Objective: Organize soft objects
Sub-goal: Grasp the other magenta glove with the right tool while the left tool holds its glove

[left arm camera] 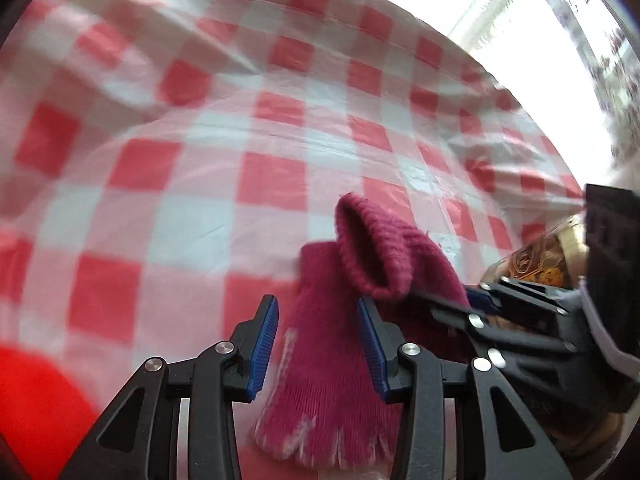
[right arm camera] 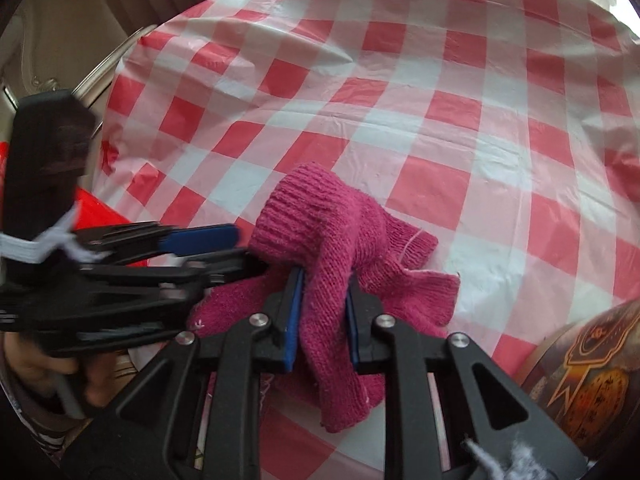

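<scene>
I am pinching a fold of the magenta knitted wool glove [right arm camera: 340, 280] between the blue pads of my right gripper [right arm camera: 320, 320]; in the right wrist view the knit is bunching between the two pads at lower centre, with the ribbed cuff rising above them and the rest sagging below. My left gripper [left arm camera: 318, 344] is standing with its jaws partly spread at the bottom centre of the left wrist view, straddling the finger end of the glove; I see gaps between the pads and the knit there, so I judge it is not gripping.

The glove is lying on the red-and-white checked plastic tablecloth [right arm camera: 440, 120], in the lower middle of both views. A round brown printed tin [right arm camera: 592, 380] is sitting at the lower right of the right wrist view, just beside the glove, and something bright red [left arm camera: 36, 408] is filling the lower left of the left wrist view, too blurred to name.

My worry is that I am holding only one fold of loose knit: lifting could let it slide out. The thin plastic cloth may also be dragging up with the wool, and my two grippers are crowding each other, so they could collide.
</scene>
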`<state>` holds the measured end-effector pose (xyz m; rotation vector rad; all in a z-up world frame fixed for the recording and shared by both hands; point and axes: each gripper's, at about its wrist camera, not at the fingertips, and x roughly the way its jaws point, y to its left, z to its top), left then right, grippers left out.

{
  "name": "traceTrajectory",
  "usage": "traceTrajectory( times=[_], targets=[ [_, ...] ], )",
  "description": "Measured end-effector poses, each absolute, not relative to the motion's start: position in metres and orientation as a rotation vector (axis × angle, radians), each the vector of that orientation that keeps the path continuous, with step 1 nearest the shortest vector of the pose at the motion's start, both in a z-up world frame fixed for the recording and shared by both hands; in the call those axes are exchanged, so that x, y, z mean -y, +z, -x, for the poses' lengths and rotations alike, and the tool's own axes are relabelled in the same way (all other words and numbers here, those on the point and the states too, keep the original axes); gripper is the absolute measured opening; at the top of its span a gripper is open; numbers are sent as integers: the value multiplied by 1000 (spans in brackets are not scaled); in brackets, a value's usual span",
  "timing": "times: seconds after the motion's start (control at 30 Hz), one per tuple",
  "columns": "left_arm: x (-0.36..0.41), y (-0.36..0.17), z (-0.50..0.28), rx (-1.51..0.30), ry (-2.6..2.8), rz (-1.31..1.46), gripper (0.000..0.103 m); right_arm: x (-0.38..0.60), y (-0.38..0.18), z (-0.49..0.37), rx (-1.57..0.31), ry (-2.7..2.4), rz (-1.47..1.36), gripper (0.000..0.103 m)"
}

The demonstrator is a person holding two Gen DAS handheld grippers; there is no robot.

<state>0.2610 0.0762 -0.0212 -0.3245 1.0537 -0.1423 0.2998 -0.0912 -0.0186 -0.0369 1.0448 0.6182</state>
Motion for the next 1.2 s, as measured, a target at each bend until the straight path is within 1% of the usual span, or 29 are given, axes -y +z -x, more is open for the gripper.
traceTrajectory(
  times=[0.1,0.13,0.17,0.2,0.27,0.37,0.57,0.6,0.63,0.67,0.7,0.73,0.77,0.8,0.87,0.93,1.0,1.03,1.07,1.1,1.13,1.17,1.2],
  targets=[
    [-64,-37,-282,-1104,-210,279,42,93,-18,-302,-1046,616,29,23],
    [-62,-42,-285,-1116,-222,280,39,94,-18,-302,-1047,609,30,23],
    [-60,-41,-286,-1093,-222,273,23,94,-18,-302,-1048,596,32,23],
    [-55,-41,-288,-1095,-233,246,15,95,-17,-302,-1044,580,38,23],
    [-47,-43,-288,-1092,-196,153,8,97,-15,-302,-1039,554,49,23],
    [-48,-42,-278,-1113,-174,140,6,100,-14,-302,-1035,513,77,23],
    [-64,-36,-237,-1141,-22,58,7,94,-20,-297,-1041,483,166,23],
    [-66,-36,-229,-1146,-4,56,9,91,-21,-296,-1044,493,187,23],
    [-69,-36,-225,-1148,5,61,12,88,-21,-293,-1041,499,212,24],
    [-71,-36,-223,-1147,16,70,23,83,-20,-290,-1036,511,256,32],
    [-74,-34,-222,-1142,18,90,31,80,-20,-287,-1029,522,276,39],
    [-76,-33,-223,-1141,17,106,48,77,-18,-284,-1011,544,298,56],
    [-78,-32,-224,-1135,12,127,60,74,-17,-282,-993,560,315,69],
    [-79,-30,-225,-1122,2,147,63,70,-16,-280,-973,574,344,72],
    [-80,-28,-230,-1106,-9,158,65,60,-18,-278,-944,593,421,73],
    [-81,-31,-241,-1110,19,132,65,53,-26,-282,-950,606,459,73],
    [-83,-40,-250,-1142,11,138,63,52,-34,-287,-975,613,460,72],
    [-83,-42,-252,-1151,-7,153,57,53,-36,-289,-980,619,448,62],
    [-82,-42,-252,-1144,-8,139,46,54,-39,-290,-995,632,430,52],
    [-81,-42,-251,-1140,-24,138,41,54,-40,-289,-1006,648,408,47],
    [-80,-42,-251,-1135,-41,143,33,52,-39,-288,-1006,657,401,36],
    [-78,-42,-250,-1133,-59,145,22,50,-38,-285,-1004,659,410,28],
    [-76,-40,-247,-1130,-64,140,17,49,-35,-282,-992,637,424,23]
  ],
)
